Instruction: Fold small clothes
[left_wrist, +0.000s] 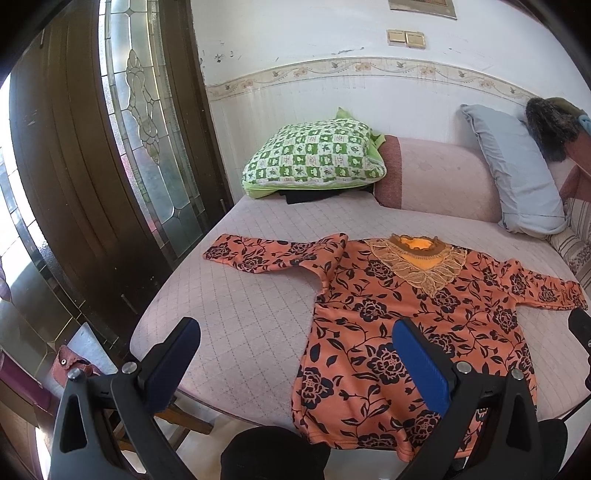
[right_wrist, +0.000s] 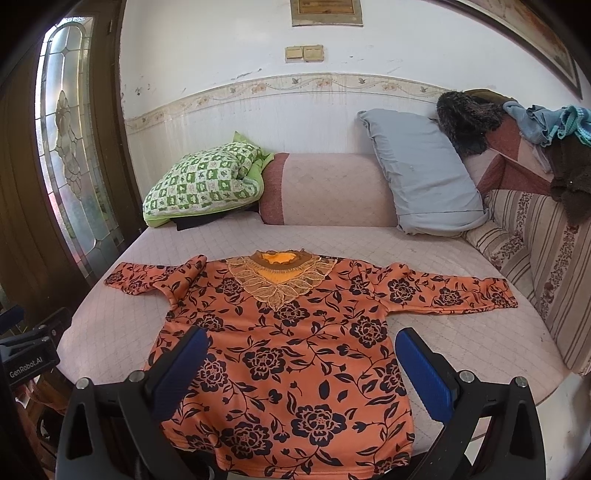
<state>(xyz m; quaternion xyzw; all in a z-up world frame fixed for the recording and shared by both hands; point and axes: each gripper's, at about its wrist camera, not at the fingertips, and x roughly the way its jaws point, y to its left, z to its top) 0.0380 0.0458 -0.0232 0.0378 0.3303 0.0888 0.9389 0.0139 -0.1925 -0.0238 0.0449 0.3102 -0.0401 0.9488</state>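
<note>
An orange long-sleeved top with black flowers (left_wrist: 388, 332) (right_wrist: 280, 347) lies flat, front up, on a pink quilted seat (left_wrist: 236, 295) (right_wrist: 461, 332), both sleeves spread out and its lace collar at the far side. My left gripper (left_wrist: 295, 354) is open and empty, above the seat's near edge by the top's left hem. My right gripper (right_wrist: 299, 365) is open and empty, above the lower part of the top. The left gripper's body shows at the left edge of the right wrist view (right_wrist: 29, 354).
A green checked pillow (left_wrist: 314, 155) (right_wrist: 203, 181), a pink bolster (right_wrist: 325, 188) and a grey pillow (left_wrist: 517, 170) (right_wrist: 421, 170) lie at the back. A striped backrest (right_wrist: 546, 266) with piled clothes (right_wrist: 554, 125) bounds the right. A glass door (left_wrist: 147, 122) stands at the left.
</note>
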